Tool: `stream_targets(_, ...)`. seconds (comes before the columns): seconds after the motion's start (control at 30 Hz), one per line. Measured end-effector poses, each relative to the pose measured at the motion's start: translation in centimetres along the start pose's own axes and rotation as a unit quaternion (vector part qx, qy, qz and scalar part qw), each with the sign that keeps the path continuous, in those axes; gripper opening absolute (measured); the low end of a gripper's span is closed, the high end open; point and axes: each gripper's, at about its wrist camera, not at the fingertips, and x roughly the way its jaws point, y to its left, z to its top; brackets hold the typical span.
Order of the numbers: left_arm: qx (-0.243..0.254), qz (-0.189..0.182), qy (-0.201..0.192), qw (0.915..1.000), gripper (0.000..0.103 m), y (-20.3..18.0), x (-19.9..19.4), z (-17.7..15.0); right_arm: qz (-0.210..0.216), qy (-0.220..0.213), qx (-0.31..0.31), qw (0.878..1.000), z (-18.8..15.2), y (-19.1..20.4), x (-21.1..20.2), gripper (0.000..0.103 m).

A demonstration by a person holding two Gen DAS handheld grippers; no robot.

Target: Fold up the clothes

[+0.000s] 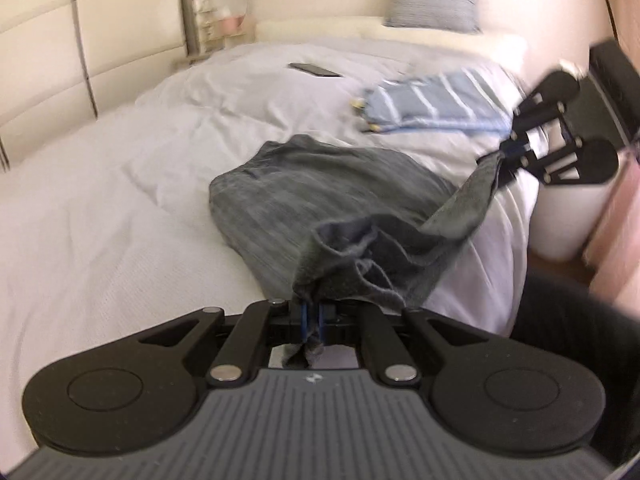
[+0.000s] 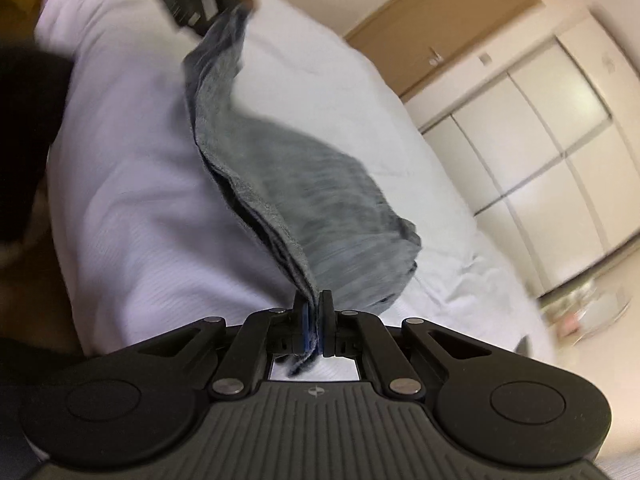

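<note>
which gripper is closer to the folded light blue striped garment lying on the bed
Right. The right gripper, clamping a corner of the grey fabric garment, sits just beside the folded light blue striped garment. The left gripper grips the grey garment's other end, farther away.

A bed (image 1: 120,208) covered in white bedding carries everything. A grey garment (image 1: 320,196) rests on it at centre. At two o'clock from it lies a folded blue striped cloth (image 1: 432,100); at twelve o'clock, a dark phone (image 1: 315,69).
</note>
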Motion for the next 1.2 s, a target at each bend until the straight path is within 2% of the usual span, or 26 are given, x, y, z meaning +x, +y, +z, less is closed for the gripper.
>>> stream_targets(0.1, -0.053, -0.025, 0.015, 0.9982, 0.004, 3.4, 2.6, 1.1, 0.046, 0.005, 0.084, 0.995, 0.1, -4.8, 1.8, 0.000)
stream_targets(0.23, -0.117, -0.040, 0.046, 0.9913, 0.005, 6.2, 6.3, 0.3, 0.098, 0.024, 0.183, 0.978, -1.6, -8.1, 5.7, 0.001)
stream_targets(0.33, -0.154, -0.042, 0.044, 0.9862, 0.009, 7.0, 7.1, -0.4, 0.106, 0.028, 0.224, 0.968, -2.5, -8.7, 7.0, 0.015)
stream_targets(0.37, -0.169, -0.043, 0.040, 0.9839, 0.012, 7.4, 7.2, -0.6, 0.106, 0.027, 0.238, 0.965, -2.8, -8.9, 7.2, 0.025)
stream_targets(0.43, -0.198, -0.044, 0.033, 0.9787, 0.015, 8.2, 7.2, -1.0, 0.102, 0.017, 0.277, 0.955, -3.6, -9.6, 7.0, 0.032)
stream_targets(0.53, -0.216, -0.048, 0.027, 0.9749, 0.016, 8.6, 7.1, -1.3, 0.100, -0.001, 0.341, 0.935, -5.2, -10.8, 5.9, 0.034)
stream_targets(0.7, -0.217, -0.055, 0.026, 0.9742, 0.018, 8.6, 7.2, -1.1, 0.081, -0.023, 0.428, 0.900, -8.1, -11.3, 3.2, 0.040)
stream_targets(0.77, -0.229, -0.065, 0.024, 0.9710, 0.020, 8.9, 7.4, -1.1, 0.087, -0.031, 0.468, 0.879, -9.3, -10.8, 2.6, 0.044)
stream_targets(0.9, -0.259, -0.079, 0.020, 0.9624, 0.020, 9.7, 7.8, -1.4, 0.114, -0.044, 0.527, 0.841, -10.8, -9.3, 2.6, 0.045)
stream_targets(0.97, -0.269, -0.079, 0.015, 0.9598, 0.010, 9.8, 7.9, -1.5, 0.122, -0.051, 0.541, 0.830, -10.9, -8.6, 3.1, 0.045)
stream_targets(1.03, -0.271, -0.078, 0.010, 0.9594, 0.006, 9.7, 7.8, -1.5, 0.128, -0.058, 0.556, 0.819, -10.9, -8.0, 3.8, 0.045)
stream_targets(1.2, -0.253, -0.058, -0.005, 0.9657, 0.004, 8.6, 6.7, -1.3, 0.133, -0.082, 0.600, 0.785, -11.2, -7.5, 4.7, 0.045)
